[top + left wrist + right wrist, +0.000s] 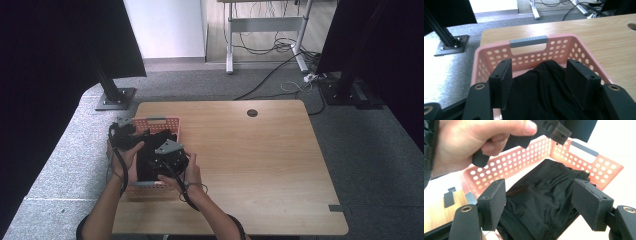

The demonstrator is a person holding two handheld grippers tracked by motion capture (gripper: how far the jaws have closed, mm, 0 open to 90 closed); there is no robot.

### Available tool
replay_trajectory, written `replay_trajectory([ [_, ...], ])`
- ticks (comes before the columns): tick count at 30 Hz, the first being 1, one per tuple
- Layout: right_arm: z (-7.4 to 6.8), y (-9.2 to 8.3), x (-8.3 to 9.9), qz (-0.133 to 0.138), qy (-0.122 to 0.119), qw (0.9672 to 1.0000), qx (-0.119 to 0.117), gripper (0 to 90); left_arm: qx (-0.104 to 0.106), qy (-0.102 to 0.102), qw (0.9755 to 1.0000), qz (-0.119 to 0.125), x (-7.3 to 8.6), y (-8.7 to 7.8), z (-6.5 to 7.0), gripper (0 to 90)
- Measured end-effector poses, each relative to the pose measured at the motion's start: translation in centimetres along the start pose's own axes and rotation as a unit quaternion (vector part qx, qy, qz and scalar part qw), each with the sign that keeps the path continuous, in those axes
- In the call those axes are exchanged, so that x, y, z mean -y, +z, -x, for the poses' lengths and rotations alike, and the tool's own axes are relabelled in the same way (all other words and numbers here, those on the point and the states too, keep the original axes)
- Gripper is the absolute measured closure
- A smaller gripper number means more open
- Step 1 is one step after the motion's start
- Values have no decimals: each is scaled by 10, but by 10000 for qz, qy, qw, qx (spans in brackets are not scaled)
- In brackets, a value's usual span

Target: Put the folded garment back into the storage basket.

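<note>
Currently, step in hand: black garment [544,92] lying in the pink basket [172,121], both grippers above it.
Garment: bunched dark cloth covering the basket floor, rising toward the far wall with the grey handle [529,41].
Left gripper [541,82]: jaws spread, cloth below and between them, not pinched.
Right gripper [540,202]: jaws released, nothing clamped.
Basket: at the left part of the wooden table [260,150].
Judgement: if lifting out, lower onto a raised fold, close fully on cloth, keep pads off the perforated wall.
</note>
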State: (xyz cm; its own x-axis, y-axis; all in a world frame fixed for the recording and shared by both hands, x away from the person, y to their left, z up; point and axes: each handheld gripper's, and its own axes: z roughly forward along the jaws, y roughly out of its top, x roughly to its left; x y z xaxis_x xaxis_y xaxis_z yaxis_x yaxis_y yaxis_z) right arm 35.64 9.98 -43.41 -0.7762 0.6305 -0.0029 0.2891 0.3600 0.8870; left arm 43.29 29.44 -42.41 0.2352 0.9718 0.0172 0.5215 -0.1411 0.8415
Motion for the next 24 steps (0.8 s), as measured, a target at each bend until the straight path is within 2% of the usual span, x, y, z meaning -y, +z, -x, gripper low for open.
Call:
replay_trajectory([
  [5,4,-7,3,-8,18,9999,-169,290,231,101,9996,-89,3,3,8,333],
  [7,8,-10,9,34,178,9992,-356,301,319,153,9994,-63,5,3,12,326],
  [11,15,-13,15,31,257,9985,-474,309,518,206,9984,-130,10,5,18,303],
  [12,21,-16,19,33,294,9983,-502,309,546,219,9982,-145,12,6,19,288],
  [14,24,-18,21,37,321,9982,-514,308,577,270,9978,-184,14,6,23,280],
  [16,34,-27,28,99,406,9978,-517,305,576,304,9978,-151,17,4,28,277],
  [18,37,-31,31,107,414,9978,-513,305,647,285,9974,-97,19,1,34,280],
  [19,40,-35,33,108,416,9979,-481,306,652,307,9974,-78,20,0,38,280],
  [20,45,-42,38,124,435,9981,-415,305,630,416,9971,-37,22,-3,47,277],
  [21,45,-42,38,124,435,9981,-415,305,630,416,9971,-37,22,-3,47,274],
  [23,54,-54,48,137,472,9982,-335,303,663,446,9968,52,25,-7,57,268],
  [24,54,-54,48,137,472,9982,-335,303,716,472,9963,81,27,-9,62,268],
])
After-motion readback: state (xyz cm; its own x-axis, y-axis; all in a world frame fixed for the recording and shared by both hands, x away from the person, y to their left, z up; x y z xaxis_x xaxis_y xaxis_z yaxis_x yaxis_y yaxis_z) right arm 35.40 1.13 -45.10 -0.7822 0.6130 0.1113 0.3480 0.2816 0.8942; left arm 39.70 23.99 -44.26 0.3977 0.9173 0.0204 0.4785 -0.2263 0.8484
